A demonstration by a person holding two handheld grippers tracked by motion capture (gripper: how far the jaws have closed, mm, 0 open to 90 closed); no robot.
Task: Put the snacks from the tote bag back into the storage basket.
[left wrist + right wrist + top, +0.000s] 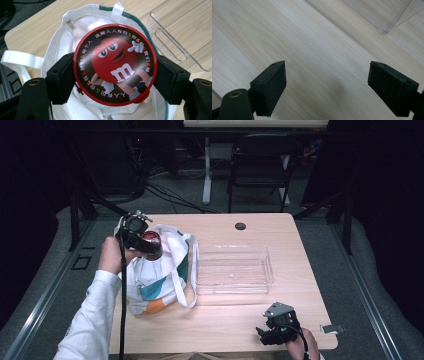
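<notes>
- Two grippers are at work, and the right gripper (272, 332) is the nearer: it rests low over the wooden table (230, 317) at the near edge, well to the near right of the tote bag (160, 275), jaws spread wide on nothing. Little risk here, though if it swings toward the bag it could knock the near corner of the clear plastic tray (387, 17).
- One round red candy tin (115, 63) sits clamped between the left gripper's (115, 75) pads, held by its rim directly above the open mouth of the bag. The pads press only on two opposite points of a smooth curved edge, so the tin could pivot or squirt out if the hand tilts or jerks; it would likely drop back into the bag, or strike its edge and roll off across the table.
- Loose white handles (22, 60) lie just beside the jaws; a sideways move could snag one and drag the bag along.
- Beyond the bag to its right stands the tray, apparently empty, though its clear walls make that hard to confirm. Should the tin be bound there, a low pass could catch the tray's near wall (200, 270) and shove the light tray away.
</notes>
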